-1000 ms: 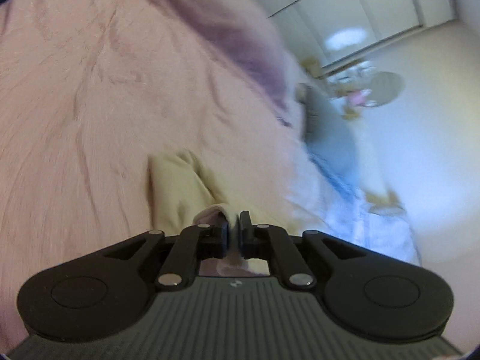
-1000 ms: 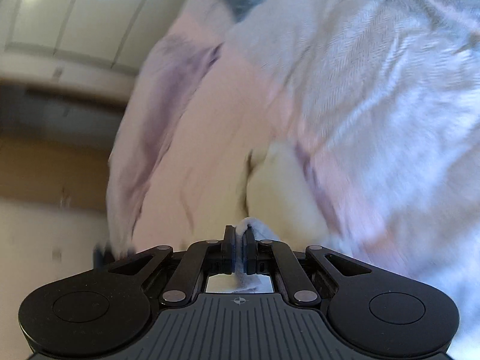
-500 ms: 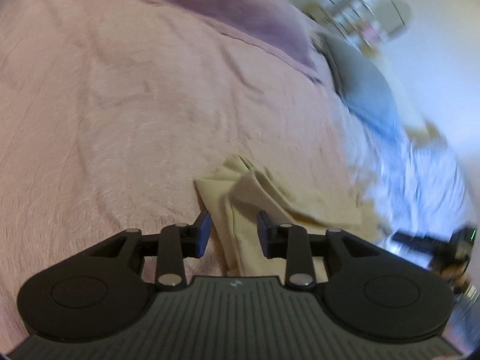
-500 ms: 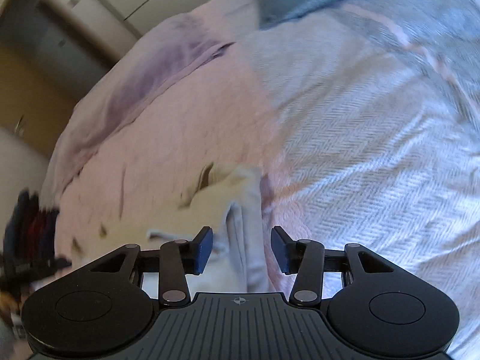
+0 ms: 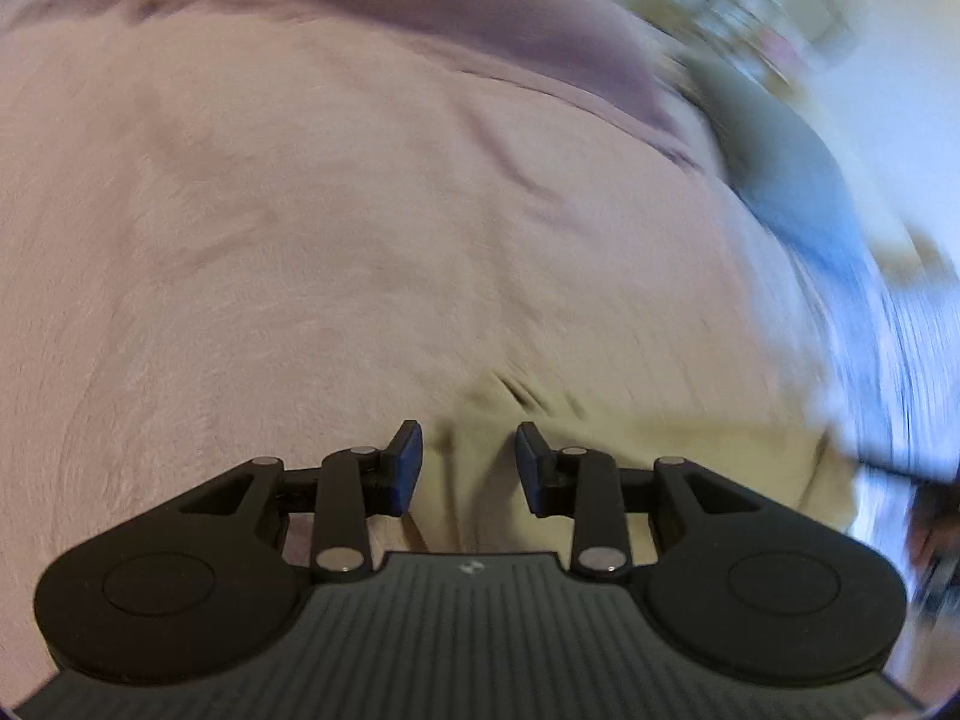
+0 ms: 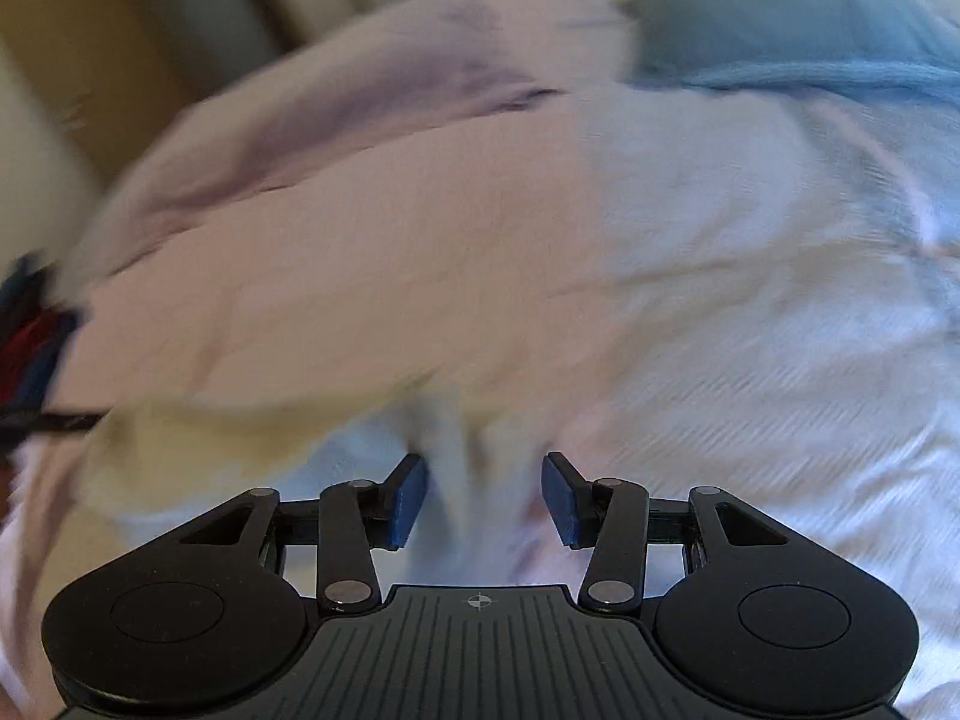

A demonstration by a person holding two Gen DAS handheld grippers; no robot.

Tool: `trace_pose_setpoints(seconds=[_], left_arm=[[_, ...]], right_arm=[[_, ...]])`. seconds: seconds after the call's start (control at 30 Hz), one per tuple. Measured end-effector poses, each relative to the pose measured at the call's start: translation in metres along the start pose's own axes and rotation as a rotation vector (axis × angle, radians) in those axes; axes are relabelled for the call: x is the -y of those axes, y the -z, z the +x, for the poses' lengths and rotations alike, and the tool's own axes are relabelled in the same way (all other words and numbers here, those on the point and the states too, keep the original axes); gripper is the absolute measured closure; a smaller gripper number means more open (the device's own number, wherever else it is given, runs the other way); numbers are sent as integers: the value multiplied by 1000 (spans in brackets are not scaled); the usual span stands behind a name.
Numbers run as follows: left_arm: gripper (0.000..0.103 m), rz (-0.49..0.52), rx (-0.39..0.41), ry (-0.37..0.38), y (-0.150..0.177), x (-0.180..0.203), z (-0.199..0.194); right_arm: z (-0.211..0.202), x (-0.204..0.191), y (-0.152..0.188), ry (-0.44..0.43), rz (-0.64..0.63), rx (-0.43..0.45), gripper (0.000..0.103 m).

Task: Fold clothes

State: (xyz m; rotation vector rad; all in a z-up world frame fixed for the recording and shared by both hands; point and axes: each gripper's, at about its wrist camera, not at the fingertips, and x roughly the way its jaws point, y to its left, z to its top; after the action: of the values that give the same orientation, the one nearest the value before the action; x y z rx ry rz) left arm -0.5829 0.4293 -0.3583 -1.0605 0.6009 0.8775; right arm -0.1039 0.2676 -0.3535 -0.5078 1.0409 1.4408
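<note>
A pink, softly wrinkled bedspread [image 5: 336, 228] fills most of the left wrist view and the upper left half of the right wrist view [image 6: 372, 252]. A white herringbone-weave blanket [image 6: 780, 360] covers the right half of the right wrist view, and shows as a blurred pale-blue streak at the right edge of the left wrist view. A dusty-blue cushion [image 6: 780, 18] sits at the upper right of the right wrist view.

The task's garment, a pale yellow piece of cloth [image 5: 690, 468], lies flat on the bedspread low in the left wrist frame, right of centre and running under the gripper's body. In the right wrist view the same pale yellow cloth [image 6: 198, 444] lies blurred at lower left, with a whitish fold reaching toward the lower centre.

The left gripper [image 5: 468, 468], black with blue pads, has just been opening; its jaws stand moderately apart above the cloth's edge, pressing on nothing. The right gripper [image 6: 485, 495] has likewise just opened, somewhat wider; the blurred fold shows between its jaws, but the pads do not clamp it.
</note>
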Motion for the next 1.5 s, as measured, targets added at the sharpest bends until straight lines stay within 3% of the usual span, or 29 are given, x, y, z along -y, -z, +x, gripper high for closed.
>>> trace_pose_setpoints(seconds=[0.07,0.27,0.37,0.43,0.47,0.5,0.53,0.6,0.73,0.83,0.87,0.9,0.97,1.17,1.4,1.5], left_arm=[[75,-59,17,15,-3,-8,-6],[71,0,-35,74,10,-8,-11],[70,-1,-35,88,13,-4,0],[78,3,-31,92,12,0,6],[86,14,-31,95,12,1,7],[96,24,-32,97,11,3,8],[96,40,-29,95,11,5,7],[96,67,-21,94,11,8,0],[90,32,-21,93,11,3,-2],[91,8,-25,107,9,2,5],[95,27,-24,109,9,5,4],[96,46,-22,111,8,7,3],[98,74,-11,112,7,10,-1],[98,78,75,129,-7,8,-24],[96,92,-6,39,-17,6,24],[91,72,-40,3,-16,-1,37]], right_arm=[[2,7,-5,-25,42,-1,56],[-7,16,4,-188,29,-30,56],[6,12,3,-180,-5,-36,56],[17,7,1,-175,-29,-26,57],[20,5,-1,-161,-56,-13,61],[22,3,-2,-148,-85,-6,82],[21,0,-3,-135,-117,-7,89],[18,-4,-3,-110,-170,-9,89],[10,2,1,-129,-93,-15,87],[20,-3,1,-119,-95,-32,87],[21,-6,0,-123,-112,-32,89],[21,-11,0,-118,-143,-28,99],[11,-18,1,-91,-210,7,99],[-22,11,-6,-149,-39,89,100],[13,27,-16,-121,83,42,100],[33,33,-15,-81,124,-40,100]])
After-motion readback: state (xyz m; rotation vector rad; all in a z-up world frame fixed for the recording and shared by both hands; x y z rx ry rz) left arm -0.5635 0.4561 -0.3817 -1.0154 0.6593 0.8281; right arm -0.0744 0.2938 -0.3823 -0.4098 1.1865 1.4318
